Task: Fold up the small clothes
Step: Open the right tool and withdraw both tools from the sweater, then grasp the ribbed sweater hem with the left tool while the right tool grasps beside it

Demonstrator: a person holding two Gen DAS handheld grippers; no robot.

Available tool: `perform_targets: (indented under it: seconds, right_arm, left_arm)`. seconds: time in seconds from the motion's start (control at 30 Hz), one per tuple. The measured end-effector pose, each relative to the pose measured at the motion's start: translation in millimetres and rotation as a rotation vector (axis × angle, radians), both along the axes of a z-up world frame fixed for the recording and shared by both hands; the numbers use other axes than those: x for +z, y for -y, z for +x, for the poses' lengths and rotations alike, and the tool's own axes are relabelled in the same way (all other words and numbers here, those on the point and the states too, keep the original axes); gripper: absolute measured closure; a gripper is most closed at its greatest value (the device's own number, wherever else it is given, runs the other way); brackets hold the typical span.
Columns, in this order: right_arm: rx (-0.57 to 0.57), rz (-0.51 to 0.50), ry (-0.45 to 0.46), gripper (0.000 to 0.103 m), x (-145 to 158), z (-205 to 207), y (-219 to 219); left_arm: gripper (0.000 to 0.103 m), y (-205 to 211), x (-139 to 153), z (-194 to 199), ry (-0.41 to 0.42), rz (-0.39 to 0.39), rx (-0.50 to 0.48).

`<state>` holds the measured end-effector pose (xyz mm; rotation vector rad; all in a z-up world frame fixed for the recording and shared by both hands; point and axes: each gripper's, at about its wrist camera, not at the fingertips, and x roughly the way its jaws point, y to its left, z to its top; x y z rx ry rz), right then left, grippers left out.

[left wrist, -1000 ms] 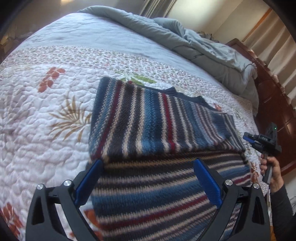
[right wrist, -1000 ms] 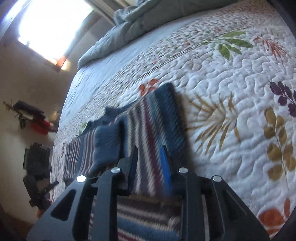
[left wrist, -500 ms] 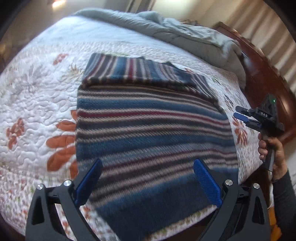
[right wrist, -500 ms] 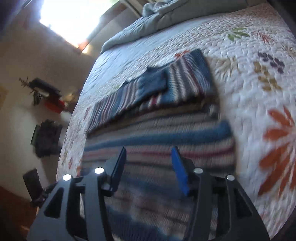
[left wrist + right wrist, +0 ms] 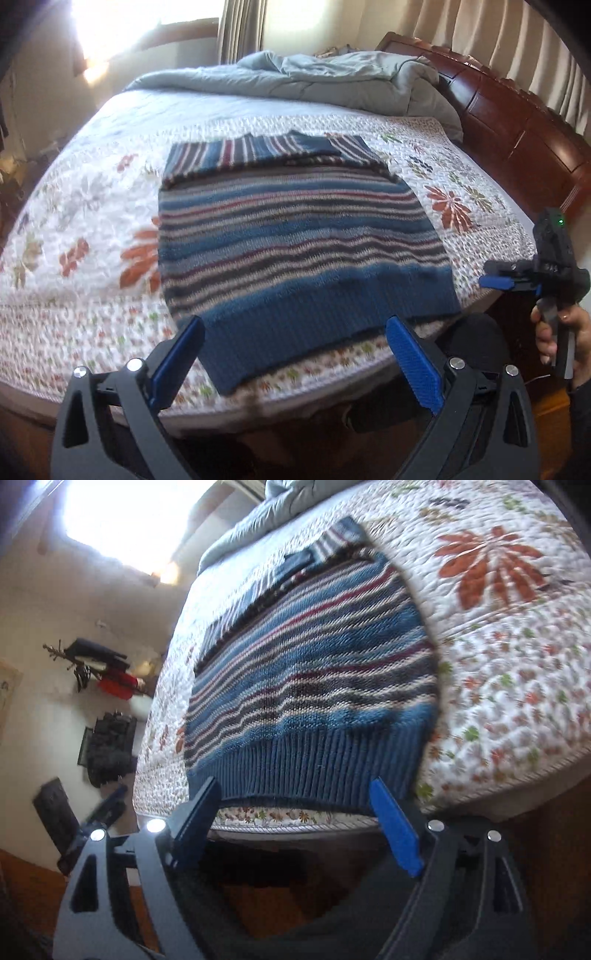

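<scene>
A striped knit sweater (image 5: pixel 295 236) in blue, grey, cream and dark red lies flat on the quilted bed, sleeves folded across its far end, ribbed blue hem at the near edge. My left gripper (image 5: pixel 295 350) hangs open just off the hem, nothing between its blue pads. In the right wrist view the same sweater (image 5: pixel 314 686) fills the middle. My right gripper (image 5: pixel 295 812) sits at the hem's edge, its jaws opening wide, with nothing pinched between them. The right gripper (image 5: pixel 498 282) also shows at the right of the left wrist view, in a person's hand (image 5: pixel 569 332).
The floral quilt (image 5: pixel 92 229) covers the bed, with a bunched grey duvet (image 5: pixel 332 81) at the far end. A dark wooden headboard (image 5: pixel 517 122) runs along the right. Dark items hang on the wall (image 5: pixel 107 746) beyond the bed, and the floor lies below the mattress edge.
Both grippers pulled back from the sweater's far end to its near hem. The right gripper went from nearly shut over the folded sleeves to wide open. The sweater stayed in place.
</scene>
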<state>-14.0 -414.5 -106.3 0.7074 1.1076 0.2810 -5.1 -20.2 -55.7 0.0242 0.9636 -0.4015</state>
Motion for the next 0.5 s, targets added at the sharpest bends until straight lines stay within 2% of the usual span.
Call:
perform_targets:
  seconds: [0.1,0.17,0.27,0.4,0.5]
  right_arm:
    - [-0.01,-0.002,0.007,0.015,6.4,-3.2,7.3]
    - [0.002,-0.027,-0.01,0.014,3.8,-0.8,8.8]
    - [-0.002,-0.05,-0.068,0.014,-9.1,7.8,14.2]
    - [-0.043,0.003,-0.166,0.014,-31.0,20.8,31.4]
    - [-0.066,-0.005,-0.199,0.018,-41.9,25.6,42.4]
  left_arm:
    - [0.004,-3.8,-5.5,-5.9,-0.024,-0.007,0.007]
    - [0.004,-13.9,-16.8,-0.5,-0.07,-0.046,0.014]
    - [0.004,-50.2,-44.1,19.6,-0.2,-0.196,0.092]
    - [0.004,-106.7,-88.6,47.5,-0.395,-0.44,0.237]
    - [0.004,-123.0,-107.7,57.1,-0.466,-0.531,0.283]
